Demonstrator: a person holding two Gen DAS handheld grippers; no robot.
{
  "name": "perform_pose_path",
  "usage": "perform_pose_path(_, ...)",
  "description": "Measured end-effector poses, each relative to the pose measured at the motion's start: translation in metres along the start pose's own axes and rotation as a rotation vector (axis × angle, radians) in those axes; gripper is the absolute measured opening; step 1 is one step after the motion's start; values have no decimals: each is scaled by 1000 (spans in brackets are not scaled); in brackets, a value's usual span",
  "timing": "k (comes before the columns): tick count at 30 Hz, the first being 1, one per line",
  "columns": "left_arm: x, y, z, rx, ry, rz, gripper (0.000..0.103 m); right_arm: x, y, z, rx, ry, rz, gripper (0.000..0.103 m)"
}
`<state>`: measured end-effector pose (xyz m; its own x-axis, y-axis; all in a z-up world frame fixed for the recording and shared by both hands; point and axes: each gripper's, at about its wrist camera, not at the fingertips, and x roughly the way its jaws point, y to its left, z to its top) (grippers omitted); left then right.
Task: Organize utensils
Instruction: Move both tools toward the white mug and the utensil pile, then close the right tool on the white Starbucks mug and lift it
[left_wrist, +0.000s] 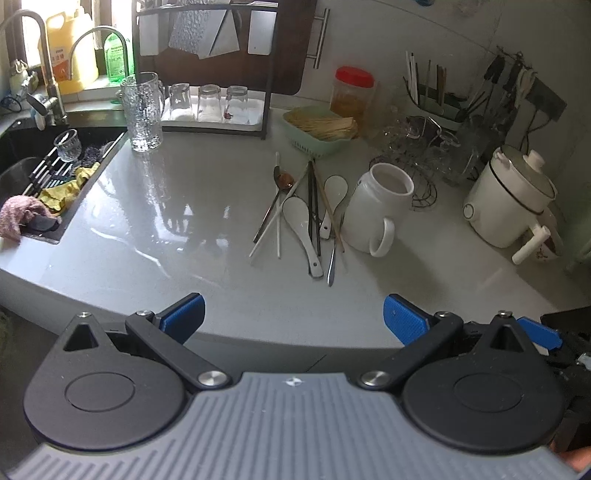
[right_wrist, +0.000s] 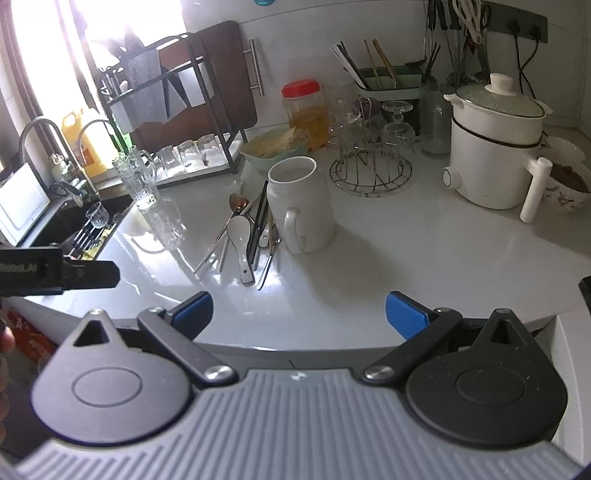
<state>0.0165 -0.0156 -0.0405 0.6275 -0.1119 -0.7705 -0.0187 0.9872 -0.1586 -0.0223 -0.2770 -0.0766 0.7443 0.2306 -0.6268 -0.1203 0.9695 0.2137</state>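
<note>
A loose heap of utensils (left_wrist: 306, 218) lies on the grey counter (left_wrist: 166, 221): white ceramic spoons (left_wrist: 301, 225), a metal spoon (left_wrist: 282, 181), dark and pale chopsticks. A white handled mug (left_wrist: 380, 206) stands just right of the heap. The right wrist view shows the same heap (right_wrist: 247, 236) and mug (right_wrist: 301, 203). My left gripper (left_wrist: 293, 319) hangs open at the counter's near edge, short of the utensils, nothing between its blue pads (left_wrist: 404, 321). My right gripper (right_wrist: 299, 314) is likewise open and empty, well short of the mug.
A sink (left_wrist: 44, 173) with a rack and cloths lies at the left, a tall glass mug (left_wrist: 144, 110) beside it. Behind stand a glass rack (left_wrist: 218, 103), a green basket (left_wrist: 319, 129), a red-lidded jar (left_wrist: 352, 92), a wire stand with glasses (right_wrist: 371, 162) and a white electric pot (left_wrist: 511, 199).
</note>
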Motion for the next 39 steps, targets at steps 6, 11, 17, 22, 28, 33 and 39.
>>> perform_pose_path(6,28,14,25,5,27,-40,103,25,4,15,31,-17,-27,102)
perform_pose_path(11,58,27,49,-1,48,-73,103,44,7,30,79,-32,-65,102)
perform_pose_path(17,89,42,73,-15,47,-124,103,67,16,44,64,-41,-105,102)
perform_pose_path(22,114,56,85,-39,39,-170,103,85,26,50,52,-39,-125,102)
perform_pose_path(28,145,65,96,-28,48,-227,102,108,32,49,26,-23,-147,102)
perform_pose_path(33,171,70,104,-38,66,-266,93,132,37,48,-28,-7,-160,102)
perform_pose_path(39,210,66,110,-25,107,-287,86,162,38,53,-58,22,-182,98)
